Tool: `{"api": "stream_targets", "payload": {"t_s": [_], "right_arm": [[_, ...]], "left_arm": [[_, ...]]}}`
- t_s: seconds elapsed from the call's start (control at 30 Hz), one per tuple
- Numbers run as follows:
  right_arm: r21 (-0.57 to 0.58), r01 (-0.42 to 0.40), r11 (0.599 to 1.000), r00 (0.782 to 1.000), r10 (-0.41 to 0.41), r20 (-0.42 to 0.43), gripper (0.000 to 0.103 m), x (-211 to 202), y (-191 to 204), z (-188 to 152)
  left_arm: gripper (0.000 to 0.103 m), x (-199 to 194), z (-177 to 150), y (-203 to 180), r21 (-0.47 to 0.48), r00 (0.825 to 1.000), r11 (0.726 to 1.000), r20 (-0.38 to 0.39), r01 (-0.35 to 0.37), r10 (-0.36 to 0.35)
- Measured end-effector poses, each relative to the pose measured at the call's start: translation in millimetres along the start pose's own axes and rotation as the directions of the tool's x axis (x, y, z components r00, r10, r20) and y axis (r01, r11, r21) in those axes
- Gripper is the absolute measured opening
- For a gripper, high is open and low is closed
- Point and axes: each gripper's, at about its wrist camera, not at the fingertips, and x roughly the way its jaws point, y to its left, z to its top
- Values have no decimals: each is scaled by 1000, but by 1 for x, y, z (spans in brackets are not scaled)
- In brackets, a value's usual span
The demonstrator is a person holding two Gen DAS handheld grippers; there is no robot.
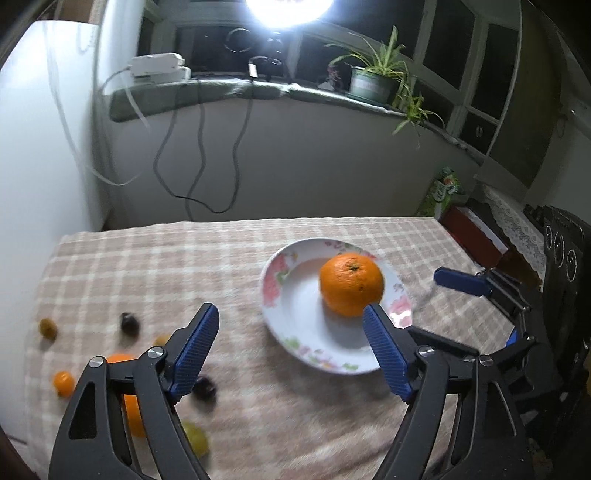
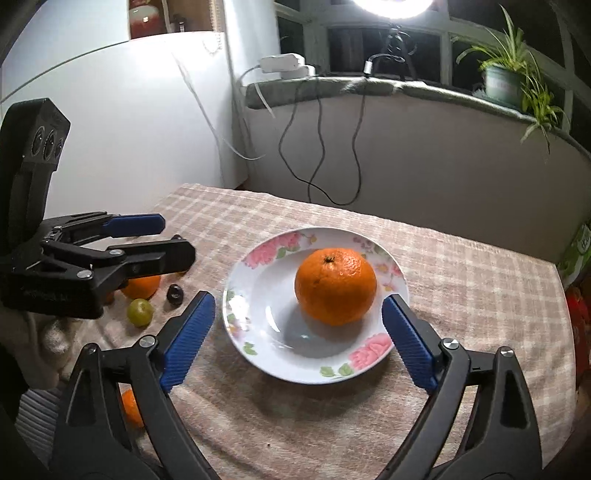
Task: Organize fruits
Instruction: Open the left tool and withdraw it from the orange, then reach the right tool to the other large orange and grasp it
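Observation:
A large orange (image 1: 351, 283) (image 2: 335, 285) lies in a white floral plate (image 1: 291, 314) (image 2: 266, 306) on the checked tablecloth. My left gripper (image 1: 291, 314) is open and empty above the cloth, just left of the plate; it also shows in the right wrist view (image 2: 162, 236). My right gripper (image 2: 297, 306) is open and empty, its jaws astride the plate's near side, and its finger (image 1: 461, 281) shows to the plate's right. Loose fruit lies at the left: a second orange (image 1: 129, 398) (image 2: 142, 286), a small orange (image 1: 63, 382), dark plums (image 1: 129, 323) (image 2: 175, 294) and green grapes (image 1: 195, 437) (image 2: 140, 312).
A white fridge (image 1: 40, 147) stands left of the table. A windowsill behind carries a power strip (image 1: 157, 65), hanging cables and a potted plant (image 1: 373, 79). A bright lamp (image 1: 288, 7) glares above. Boxes (image 1: 469, 225) sit past the table's right edge.

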Motion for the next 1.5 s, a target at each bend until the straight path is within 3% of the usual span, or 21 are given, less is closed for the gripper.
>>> {"api": "stream_targets", "payload": {"t_s": [0.07,0.43,0.67,0.83,0.97,1.17,1.27,1.5], "right_arm": [[-21,-7,1000,1000,7,-1,101,0,6,0],[-46,-109,993,994,108,-30,101,9,31,8],[-78,-169,982,984,164,-66,101,23,54,15],[-58,-241,969,965,233,-125,101,41,67,23],[-32,-301,953,941,291,-175,101,57,78,32],[38,-401,915,877,396,-274,101,90,101,45],[81,-439,895,839,441,-318,90,106,110,49],[134,-473,871,780,484,-396,71,140,125,52]], "left_arm": [[81,-9,-6,10,-20,1000,1000,5,-15,15],[81,-49,-48,71,-139,993,984,22,-109,113],[81,-59,-79,96,-226,993,967,4,-117,121],[81,-57,-89,101,-243,994,965,-4,-104,106],[81,-49,-88,101,-240,996,967,-11,-90,90],[81,-33,-82,98,-214,997,974,-22,-71,68],[81,-28,-80,103,-226,998,972,-27,-65,61],[80,-16,-76,116,-260,998,965,-49,-45,34]]}}
